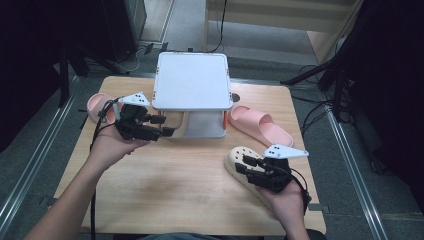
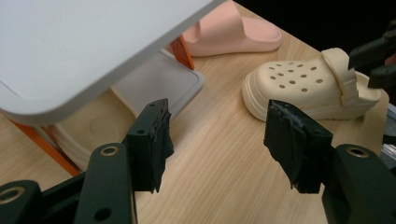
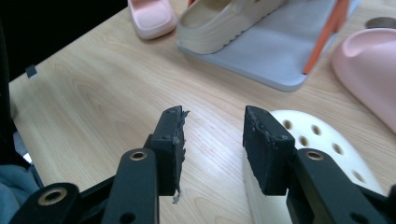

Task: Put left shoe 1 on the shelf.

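The right hand-held gripper, jaws spread and empty, hovers over the cream clog at the worktop's near right. The left hand-held gripper, also spread and empty, points at the white shoe rack's lower shelf, where a second cream clog sits.

Both grippers black, two-jaw. Left gripper and right gripper each carry a grey three-cornered plate on top, black cable trailing off the body. Jaw arms are flat black links with brass-ringed pivot holes. Pads are black, blocky, rubbery; edges frayed and ragged, a loose shred hanging off one in the right gripper view. Forearms bare, no sleeves in the high view.
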The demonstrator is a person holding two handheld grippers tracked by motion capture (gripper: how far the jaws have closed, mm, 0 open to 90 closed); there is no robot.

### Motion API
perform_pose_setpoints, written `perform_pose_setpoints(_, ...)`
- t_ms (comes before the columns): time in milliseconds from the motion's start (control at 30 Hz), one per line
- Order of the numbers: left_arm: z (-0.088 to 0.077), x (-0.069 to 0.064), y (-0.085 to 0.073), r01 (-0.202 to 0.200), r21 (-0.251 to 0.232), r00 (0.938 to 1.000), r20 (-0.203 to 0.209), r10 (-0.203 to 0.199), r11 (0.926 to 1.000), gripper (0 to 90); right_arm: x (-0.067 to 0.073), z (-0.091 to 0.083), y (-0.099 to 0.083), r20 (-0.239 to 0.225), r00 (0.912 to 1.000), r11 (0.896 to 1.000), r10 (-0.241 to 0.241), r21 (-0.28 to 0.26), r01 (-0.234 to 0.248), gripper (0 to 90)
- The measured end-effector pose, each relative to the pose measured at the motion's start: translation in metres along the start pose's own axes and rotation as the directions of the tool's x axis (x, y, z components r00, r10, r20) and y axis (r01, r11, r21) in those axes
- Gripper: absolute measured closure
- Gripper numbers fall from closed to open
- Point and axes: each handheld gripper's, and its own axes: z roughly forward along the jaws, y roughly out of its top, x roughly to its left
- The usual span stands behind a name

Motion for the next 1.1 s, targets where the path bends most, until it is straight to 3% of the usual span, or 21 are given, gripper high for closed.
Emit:
perform_pose_setpoints(267,0.012,-0.005,-0.024,0.002,0.030,1.0000,-0.009,-0.001,0.9995,40.4,-0.010,-0.009,-0.008,0.028,0.9996,1.000,0.004,0.009,-0.004,59.3)
perform_pose_setpoints(333,0.018,-0.008,-0.034,-0.016,0.042,0.9998,-0.011,0.016,0.9990,40.4,-0.017,-0.010,-0.014,0.074,0.9970,0.999,-0.021,0.046,0.017,59.8)
perform_pose_setpoints(400,0.021,-0.009,-0.038,-0.018,0.054,0.9998,-0.011,0.019,0.9984,40.4,-0.022,-0.013,-0.016,0.077,0.9970,0.999,0.008,0.038,-0.011,59.9)
perform_pose_setpoints(600,0.026,-0.007,-0.042,-0.028,0.053,0.9995,-0.012,0.029,0.9982,40.3,-0.025,-0.021,-0.025,0.106,0.9938,0.998,0.035,0.048,-0.040,59.8)
perform_pose_setpoints(767,0.032,-0.004,-0.039,-0.040,0.046,0.9991,-0.009,0.041,0.9981,40.4,-0.024,-0.029,-0.031,0.114,0.9922,0.998,0.052,0.021,-0.054,59.4)
perform_pose_setpoints(933,0.038,-0.003,-0.037,-0.050,0.024,0.9988,-0.004,0.050,0.9985,40.4,-0.026,-0.031,-0.040,0.145,0.9860,0.994,0.082,0.058,-0.091,59.0)
perform_pose_setpoints(1100,0.044,-0.001,-0.037,-0.046,0.024,0.9989,0.006,0.046,0.9987,40.4,-0.031,-0.020,-0.049,0.129,0.9859,0.989,0.107,0.086,-0.118,59.4)
